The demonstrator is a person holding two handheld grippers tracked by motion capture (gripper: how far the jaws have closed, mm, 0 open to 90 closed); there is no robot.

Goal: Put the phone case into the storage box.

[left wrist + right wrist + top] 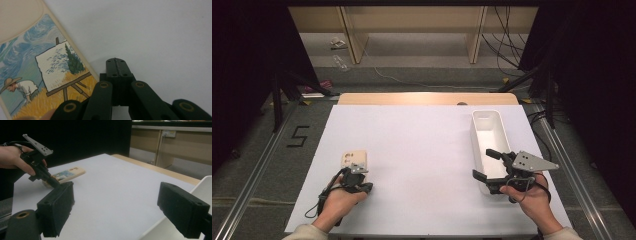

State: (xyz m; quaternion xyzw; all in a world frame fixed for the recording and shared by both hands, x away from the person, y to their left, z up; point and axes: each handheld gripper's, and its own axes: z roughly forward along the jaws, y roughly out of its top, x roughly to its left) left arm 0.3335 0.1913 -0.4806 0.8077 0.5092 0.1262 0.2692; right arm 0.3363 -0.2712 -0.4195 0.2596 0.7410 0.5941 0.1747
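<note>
Taking the white bin (pixel 488 131) as my landmark: far to its left, near the table's (pixel 422 145) front-left corner, lies the phone case (pixel 354 159), flat on the white surface with its painted back up, a painter at an easel in a wheat field. My left gripper (pixel 357 176) is right at the case's near end. In the left gripper view my jaws are pressed together with nothing between them, their tip just beside the case's right edge (pixel 50 67) on the bare table; whether the tip touches that edge I cannot tell.

I judge the step in hand to be working the case with closed jaws, nudging or lining it up, before any lift. The bin looks the likely goal, though that is my guess. The next move calls for spreading my left jaws and bringing them across the thin edges of the case, or sliding it to where an edge can be caught, since it lies flat and gives little to bite.

At the bin's near end my right gripper (pixel 492 167) hovers over the rim, jaws standing wide apart and holding nothing; between its pads (pixel 183 208) I see bare table and the bin's white corner.
</note>
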